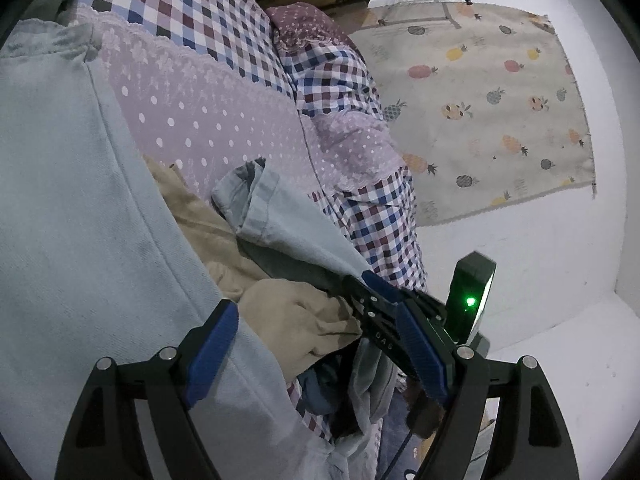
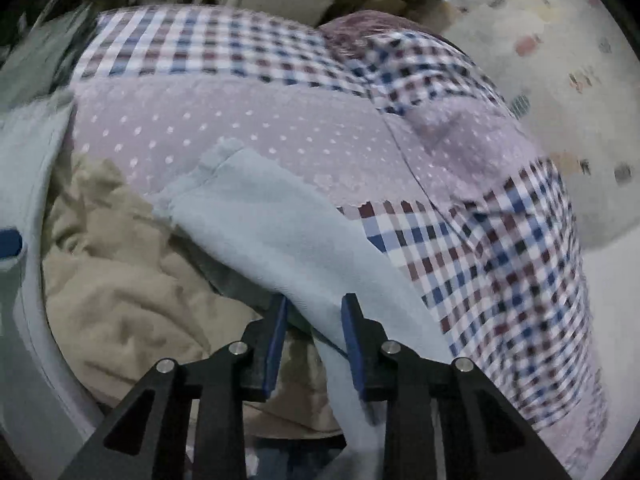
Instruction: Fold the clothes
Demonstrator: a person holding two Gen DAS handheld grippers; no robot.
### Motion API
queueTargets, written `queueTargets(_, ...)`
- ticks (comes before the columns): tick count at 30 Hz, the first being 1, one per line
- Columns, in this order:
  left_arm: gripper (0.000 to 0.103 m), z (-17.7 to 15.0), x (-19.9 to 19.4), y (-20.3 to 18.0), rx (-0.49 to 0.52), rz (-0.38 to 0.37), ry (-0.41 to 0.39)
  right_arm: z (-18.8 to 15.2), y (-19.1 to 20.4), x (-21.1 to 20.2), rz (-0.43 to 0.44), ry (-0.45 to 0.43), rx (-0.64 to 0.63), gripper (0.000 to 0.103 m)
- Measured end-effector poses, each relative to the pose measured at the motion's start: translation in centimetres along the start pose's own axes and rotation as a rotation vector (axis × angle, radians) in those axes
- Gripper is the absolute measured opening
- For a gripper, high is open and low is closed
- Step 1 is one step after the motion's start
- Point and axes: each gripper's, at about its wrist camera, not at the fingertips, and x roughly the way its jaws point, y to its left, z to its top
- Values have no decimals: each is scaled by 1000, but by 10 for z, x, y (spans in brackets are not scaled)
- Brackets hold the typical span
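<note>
A light blue garment (image 1: 60,200) lies spread over a seat, its cuffed end (image 1: 248,188) raised above a crumpled beige garment (image 1: 288,312). My left gripper (image 1: 316,312) stands wide open over the beige cloth, with the blue fabric lying against its left finger. My right gripper (image 1: 360,280) reaches in from the right and pinches the blue cloth's edge. In the right wrist view, the light blue garment (image 2: 280,220) runs between the narrow fingers of my right gripper (image 2: 315,300), with the beige garment (image 2: 120,280) to its left. The left gripper's blue pad (image 2: 8,244) shows at the left edge.
The seat wears a cover of pink dotted cloth (image 1: 200,120) and checked fabric (image 1: 380,220). To the right, a pineapple-print rug (image 1: 480,100) lies on a white floor (image 1: 560,320). More dark and blue clothes (image 1: 320,392) hang below the beige one.
</note>
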Motion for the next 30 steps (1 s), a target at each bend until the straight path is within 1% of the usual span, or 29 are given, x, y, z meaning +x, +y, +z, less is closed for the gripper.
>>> queueTargets(1,84,0,0,0,-3,1,0,4,4,4,41,32,-34,29)
queueTargets(2,84,0,1,1,-7,1,0,8,7,8,57,53,-65,27)
queueTargets(3,84,0,1,1,-12,-1,2,14,9,13,33,59,-96,22)
queueTargets(4,84,1,2,1,-16,-4,4,23,5,15,-40,34,-91,21)
queueTargets(5,84,1,2,1,-17,-6,4,34,-8,14,-150,-17,-43,21)
queueTargets(6,84,1,2,1,-13,-7,3,40,-15,13,-212,-49,-12,17)
queueTargets(8,84,1,1,0,-6,-9,2,32,-16,8,-189,-54,-1,24)
queueTargets(9,84,1,0,0,-5,-10,1,28,-16,6,-177,-57,4,30)
queueTargets(11,84,1,-2,0,-3,-12,0,20,-16,1,-154,-62,15,36)
queueTargets(12,84,2,-3,0,-4,-12,-3,17,-17,-1,-142,-65,21,41)
queueTargets(18,84,2,-4,-1,-19,-21,5,-7,-18,-15,-72,-80,53,42)
queueTargets(19,84,2,-4,-2,-16,-23,5,-11,-13,-14,-69,-75,30,46)
queueTargets(21,84,1,-6,-4,-9,-24,-1,-14,9,-3,-117,-56,-92,51)
queueTargets(23,84,2,-6,-4,-8,-22,-6,-11,26,9,-170,-42,-190,51)
queueTargets(24,84,2,-6,-4,-10,-21,-7,-8,31,15,-182,-32,-225,51)
queueTargets(26,84,2,-5,-2,-15,-19,-3,-1,38,27,-174,-12,-274,48)
queueTargets(27,84,3,-5,-1,-19,-19,-3,3,37,30,-159,-10,-268,22)
queueTargets(28,84,3,-5,0,-22,-20,-4,7,35,33,-144,-8,-261,2)
queueTargets(29,84,4,-5,1,-24,-21,-5,14,27,32,-130,-22,-223,2)
queueTargets(30,84,5,-5,1,-26,-21,-6,23,9,27,-119,-61,-133,2)
